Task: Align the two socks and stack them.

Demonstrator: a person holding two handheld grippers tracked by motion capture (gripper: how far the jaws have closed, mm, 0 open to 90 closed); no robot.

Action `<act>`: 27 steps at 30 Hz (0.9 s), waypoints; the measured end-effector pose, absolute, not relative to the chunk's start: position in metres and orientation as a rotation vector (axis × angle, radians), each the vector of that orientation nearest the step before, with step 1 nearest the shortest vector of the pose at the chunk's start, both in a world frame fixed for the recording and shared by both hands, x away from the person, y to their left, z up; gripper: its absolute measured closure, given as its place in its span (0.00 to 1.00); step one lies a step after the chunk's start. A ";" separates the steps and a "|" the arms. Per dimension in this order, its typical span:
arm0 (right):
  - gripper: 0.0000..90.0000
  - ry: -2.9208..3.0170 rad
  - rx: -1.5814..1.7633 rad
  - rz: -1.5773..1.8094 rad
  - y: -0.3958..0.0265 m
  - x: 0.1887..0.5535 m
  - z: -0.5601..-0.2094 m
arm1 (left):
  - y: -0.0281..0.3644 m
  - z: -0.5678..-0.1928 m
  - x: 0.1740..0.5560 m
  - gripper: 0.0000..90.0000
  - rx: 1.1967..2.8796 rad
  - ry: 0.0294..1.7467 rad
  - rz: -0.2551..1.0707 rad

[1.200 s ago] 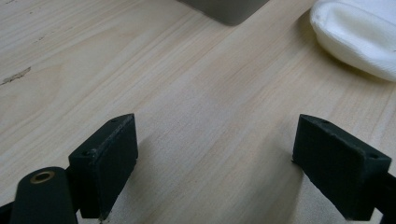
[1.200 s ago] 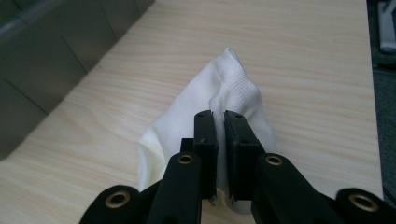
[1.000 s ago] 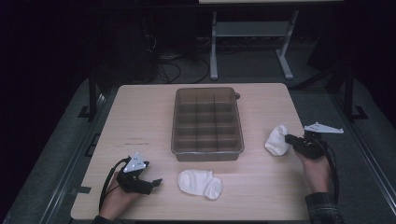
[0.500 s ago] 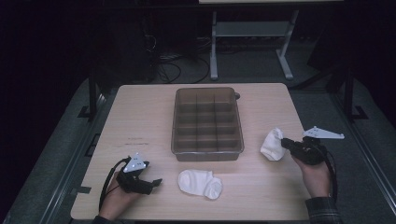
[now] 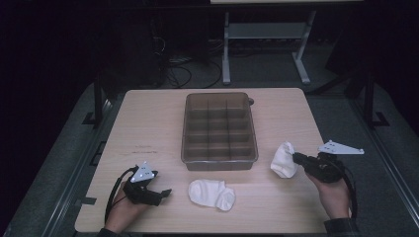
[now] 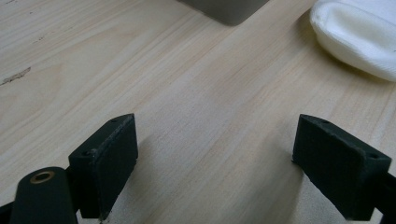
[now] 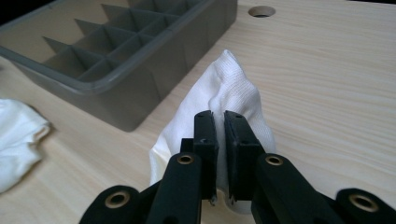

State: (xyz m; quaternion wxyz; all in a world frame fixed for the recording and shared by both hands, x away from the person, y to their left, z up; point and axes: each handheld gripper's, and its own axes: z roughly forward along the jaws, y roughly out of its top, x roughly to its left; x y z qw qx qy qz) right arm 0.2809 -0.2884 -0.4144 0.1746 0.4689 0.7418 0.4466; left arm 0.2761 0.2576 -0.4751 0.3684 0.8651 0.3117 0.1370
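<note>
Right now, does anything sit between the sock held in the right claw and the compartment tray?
Nothing visible does. The right claw is shut on the white sock just beside the grey tray, with bare table around it.

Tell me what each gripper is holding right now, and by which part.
The right gripper pinches a fold of the white knitted cloth bundle at its near side. The left gripper stands open over the bare wooden table, holding nothing.

Black jaws (brass rivets), grey plates.
</note>
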 end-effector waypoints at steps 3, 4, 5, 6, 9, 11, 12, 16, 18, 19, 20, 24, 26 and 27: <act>0.93 2.112 1.316 1.275 -0.286 0.276 -0.413 | 0.257 -0.475 0.276 0.15 2.219 0.802 0.352; 0.93 2.116 1.315 1.279 -0.285 0.275 -0.413 | 0.257 -0.475 0.276 0.15 2.219 0.803 0.351; 0.93 2.121 1.309 1.284 -0.285 0.274 -0.412 | 0.257 -0.475 0.276 0.15 2.218 0.803 0.350; 0.93 2.124 1.306 1.284 -0.284 0.273 -0.412 | 0.257 -0.475 0.276 0.15 2.218 0.804 0.350; 0.93 2.134 1.286 1.290 -0.282 0.270 -0.411 | 0.257 -0.475 0.276 0.15 2.215 0.805 0.349; 0.93 2.139 1.279 1.296 -0.280 0.267 -0.410 | 0.257 -0.475 0.276 0.15 2.217 0.804 0.349; 0.93 2.143 1.270 1.296 -0.280 0.266 -0.409 | 0.257 -0.475 0.276 0.15 2.218 0.804 0.349; 0.93 2.155 1.250 1.301 -0.276 0.261 -0.408 | 0.257 -0.475 0.276 0.15 2.220 0.802 0.350; 0.93 2.163 1.237 1.307 -0.274 0.259 -0.408 | 0.258 -0.475 0.276 0.15 2.221 0.802 0.350; 0.93 2.166 1.235 1.312 -0.273 0.258 -0.407 | 0.258 -0.475 0.276 0.15 2.220 0.802 0.350; 0.93 2.169 1.227 1.314 -0.272 0.257 -0.407 | 0.258 -0.475 0.276 0.15 2.221 0.802 0.350; 0.93 2.183 1.209 1.333 -0.268 0.254 -0.406 | 0.258 -0.475 0.276 0.15 2.221 0.802 0.350; 0.93 2.191 1.198 1.337 -0.265 0.253 -0.405 | 0.258 -0.475 0.276 0.15 2.221 0.802 0.350; 0.93 2.197 1.190 1.340 -0.264 0.253 -0.405 | 0.258 -0.475 0.276 0.15 2.221 0.802 0.350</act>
